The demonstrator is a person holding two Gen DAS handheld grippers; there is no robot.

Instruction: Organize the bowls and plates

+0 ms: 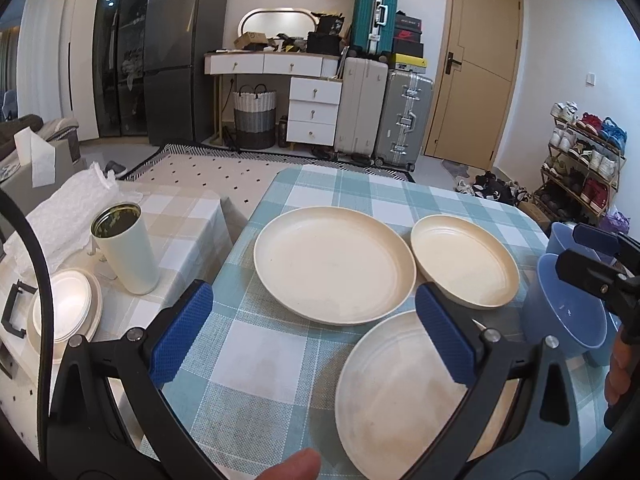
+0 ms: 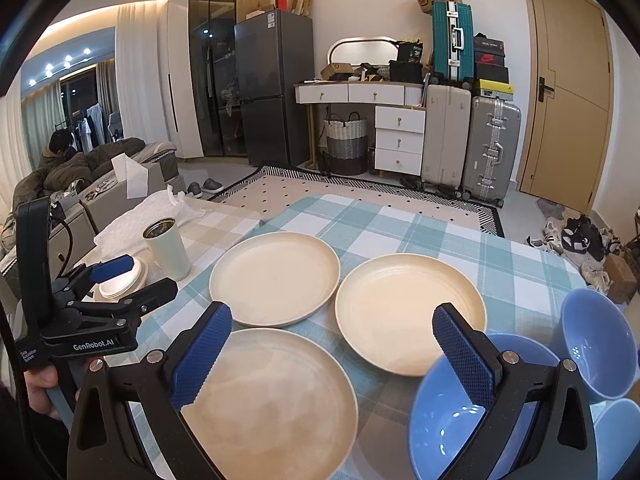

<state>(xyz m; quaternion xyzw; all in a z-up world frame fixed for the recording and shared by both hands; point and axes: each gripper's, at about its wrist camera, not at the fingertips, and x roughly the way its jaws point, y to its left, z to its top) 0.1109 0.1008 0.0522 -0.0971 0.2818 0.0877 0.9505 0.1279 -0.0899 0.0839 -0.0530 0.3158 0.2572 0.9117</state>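
Note:
Three cream plates lie on the blue checked tablecloth: a far-left plate, a far-right plate and a near plate. Blue bowls stand at the right: a near one, one tilted behind it and a third at the frame edge. My left gripper is open above the table's near left, its right finger over the near plate. My right gripper is open above the near plate and near bowl; it also shows in the left view.
A white tumbler and a stack of small white dishes stand on a beige checked side table at the left, with crumpled white wrap behind. Beyond the table are a rug, drawers, suitcases and a shoe rack.

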